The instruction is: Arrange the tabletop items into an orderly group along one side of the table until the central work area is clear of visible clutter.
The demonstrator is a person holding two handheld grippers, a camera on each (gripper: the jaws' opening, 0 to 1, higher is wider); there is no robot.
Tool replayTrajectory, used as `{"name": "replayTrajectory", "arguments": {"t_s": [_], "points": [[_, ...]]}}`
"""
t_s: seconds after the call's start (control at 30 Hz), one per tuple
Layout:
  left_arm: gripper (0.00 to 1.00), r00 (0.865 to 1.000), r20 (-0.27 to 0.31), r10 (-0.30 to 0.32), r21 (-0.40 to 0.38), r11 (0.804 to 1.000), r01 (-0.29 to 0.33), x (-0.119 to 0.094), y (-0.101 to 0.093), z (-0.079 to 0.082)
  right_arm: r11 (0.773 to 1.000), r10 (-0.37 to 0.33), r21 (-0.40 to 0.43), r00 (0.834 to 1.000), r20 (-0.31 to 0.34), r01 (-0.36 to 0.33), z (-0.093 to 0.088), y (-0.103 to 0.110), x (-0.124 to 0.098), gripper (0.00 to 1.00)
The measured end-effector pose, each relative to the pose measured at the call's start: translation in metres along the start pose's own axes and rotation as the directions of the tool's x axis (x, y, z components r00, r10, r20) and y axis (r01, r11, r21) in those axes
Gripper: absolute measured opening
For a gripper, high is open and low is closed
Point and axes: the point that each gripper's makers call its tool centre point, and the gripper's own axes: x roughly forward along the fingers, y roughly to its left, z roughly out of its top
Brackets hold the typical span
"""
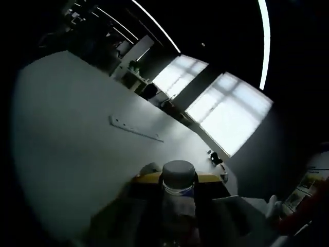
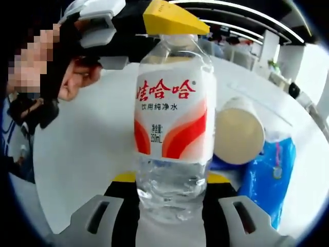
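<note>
A clear water bottle (image 2: 172, 118) with a red and white label stands upright between my right gripper's (image 2: 171, 181) yellow-tipped jaws, which press on its lower body. My left gripper (image 2: 167, 20), held by a person's hand (image 2: 77, 77), reaches in from above with a yellow tip over the bottle's top. In the dim left gripper view the bottle's grey cap (image 1: 178, 171) sits between my left gripper's (image 1: 178, 178) yellow tips, which close against it. A paper cup (image 2: 239, 136) and a blue packet (image 2: 272, 177) lie just right of the bottle on the white table (image 2: 82, 154).
The table (image 1: 67, 128) stretches away, bearing a long flat strip (image 1: 134, 128) and small dark items (image 1: 216, 157) near its far edge. Bright windows (image 1: 226, 110) lie beyond. More desks stand in the room's background (image 2: 241, 46).
</note>
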Motion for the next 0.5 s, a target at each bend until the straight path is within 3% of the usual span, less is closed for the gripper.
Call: {"name": "replayTrajectory", "arguments": {"t_s": [0.27, 0.5], "points": [[0.21, 0.999, -0.040, -0.016, 0.112, 0.994, 0.020, 0.001, -0.019, -0.004, 0.999, 0.027, -0.024, 0.999, 0.046, -0.026, 0.000, 0.002, -0.003, 0.45], [0.21, 0.993, -0.094, -0.074, 0.214, 0.972, 0.093, 0.002, -0.037, -0.010, 0.996, 0.081, -0.033, 0.994, 0.072, -0.078, 0.001, 0.004, -0.005, 0.47]]}}
